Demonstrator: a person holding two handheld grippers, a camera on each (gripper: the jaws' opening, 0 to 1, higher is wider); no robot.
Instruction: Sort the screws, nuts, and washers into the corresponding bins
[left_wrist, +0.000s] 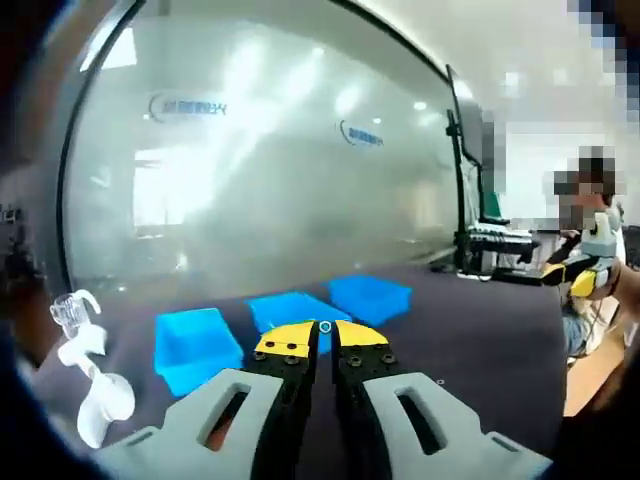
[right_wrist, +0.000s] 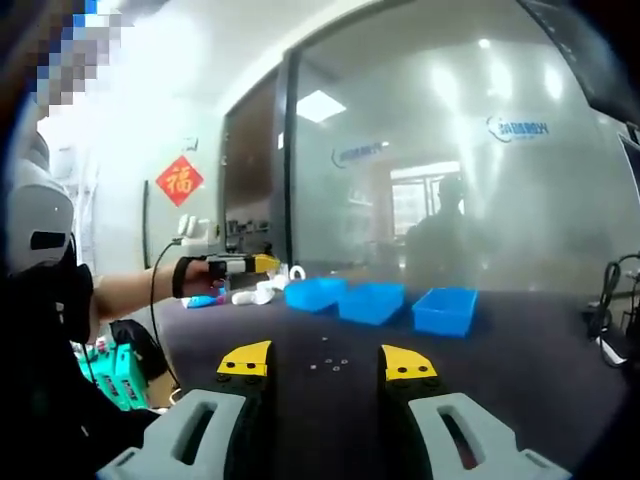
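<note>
Metal fasteners (right_wrist: 330, 365) lie loose on the dark counter (right_wrist: 520, 370), ahead of the right gripper (right_wrist: 328, 362), whose jaws are spread. Tiny, hard, slippery: pinch each across its flanks. Beyond stand blue bins (right_wrist: 372, 300). Left gripper (left_wrist: 325, 345) jaws are clenched, empty.

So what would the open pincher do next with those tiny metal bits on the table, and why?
Probably lower the right gripper onto the small hardware and close on one piece. Its jaws stand wide open just short of the loose bits on the dark table, and the three blue bins beyond look ready to receive them.
</note>
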